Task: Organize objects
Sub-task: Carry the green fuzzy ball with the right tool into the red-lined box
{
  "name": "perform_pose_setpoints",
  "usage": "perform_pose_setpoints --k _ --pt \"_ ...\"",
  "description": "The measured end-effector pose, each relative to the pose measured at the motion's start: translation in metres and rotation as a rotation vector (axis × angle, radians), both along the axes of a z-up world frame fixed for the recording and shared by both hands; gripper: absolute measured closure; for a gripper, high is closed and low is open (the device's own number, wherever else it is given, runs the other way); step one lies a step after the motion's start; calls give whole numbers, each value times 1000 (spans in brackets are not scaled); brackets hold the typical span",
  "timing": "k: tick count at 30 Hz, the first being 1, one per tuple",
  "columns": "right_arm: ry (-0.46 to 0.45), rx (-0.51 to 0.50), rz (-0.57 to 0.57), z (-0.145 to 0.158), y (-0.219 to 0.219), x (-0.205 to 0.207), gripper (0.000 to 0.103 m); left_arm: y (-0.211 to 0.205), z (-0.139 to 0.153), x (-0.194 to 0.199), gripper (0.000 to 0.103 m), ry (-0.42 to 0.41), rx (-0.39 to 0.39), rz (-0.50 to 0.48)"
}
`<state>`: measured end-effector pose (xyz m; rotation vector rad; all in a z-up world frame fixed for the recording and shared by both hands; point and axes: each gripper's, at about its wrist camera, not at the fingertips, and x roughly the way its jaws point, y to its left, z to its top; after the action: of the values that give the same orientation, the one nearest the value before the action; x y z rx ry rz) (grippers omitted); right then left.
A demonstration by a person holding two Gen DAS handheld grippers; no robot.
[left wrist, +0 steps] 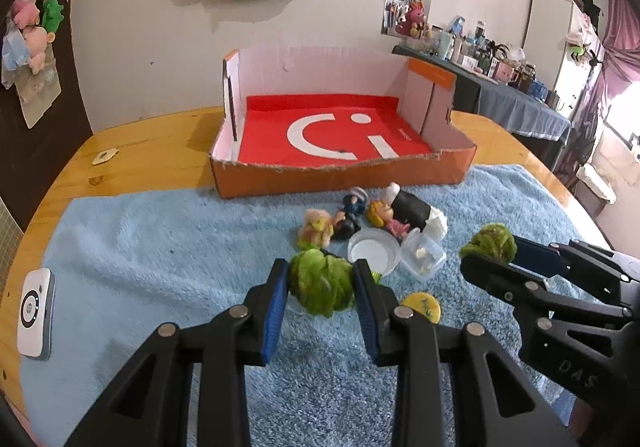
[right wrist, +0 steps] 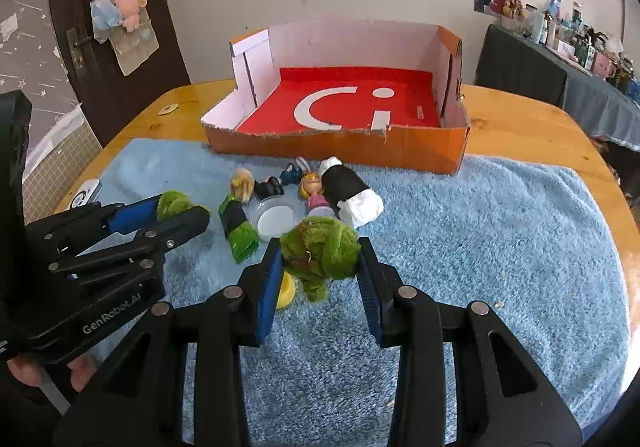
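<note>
Left wrist: green tuft (left wrist: pixel 320 283) gripped between tool (left wrist: pixel 320 295).

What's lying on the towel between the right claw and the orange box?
In the right wrist view, between the right claw and the orange box lie a round white lid, small dolls and a black-and-white roll.

Left wrist view. My left gripper (left wrist: pixel 321 283) is clamped on a light green fuzzy ball (left wrist: pixel 320 284), held between its blue pads above the blue towel (left wrist: pixel 160 247). At right, my right gripper (left wrist: pixel 490 253) grips a darker green fuzzy ball (left wrist: pixel 489 241). Between and beyond them lie small dolls (left wrist: pixel 360 215), a round clear lid (left wrist: pixel 374 249), a small clear box (left wrist: pixel 424 255) and a yellow disc (left wrist: pixel 421 307). The orange cardboard box (left wrist: pixel 340 177) with a red floor stands at the towel's far edge on the wooden table (left wrist: pixel 140 139).
</note>
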<state>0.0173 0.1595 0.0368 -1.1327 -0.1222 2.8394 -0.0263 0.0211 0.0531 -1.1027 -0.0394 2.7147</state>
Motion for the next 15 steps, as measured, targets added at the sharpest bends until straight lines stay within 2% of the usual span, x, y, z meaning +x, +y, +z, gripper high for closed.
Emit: perform_pose_setpoints --k 15 --pt "52 0 -3 32 3 -21 69 4 32 -22 69 63 4 -14"
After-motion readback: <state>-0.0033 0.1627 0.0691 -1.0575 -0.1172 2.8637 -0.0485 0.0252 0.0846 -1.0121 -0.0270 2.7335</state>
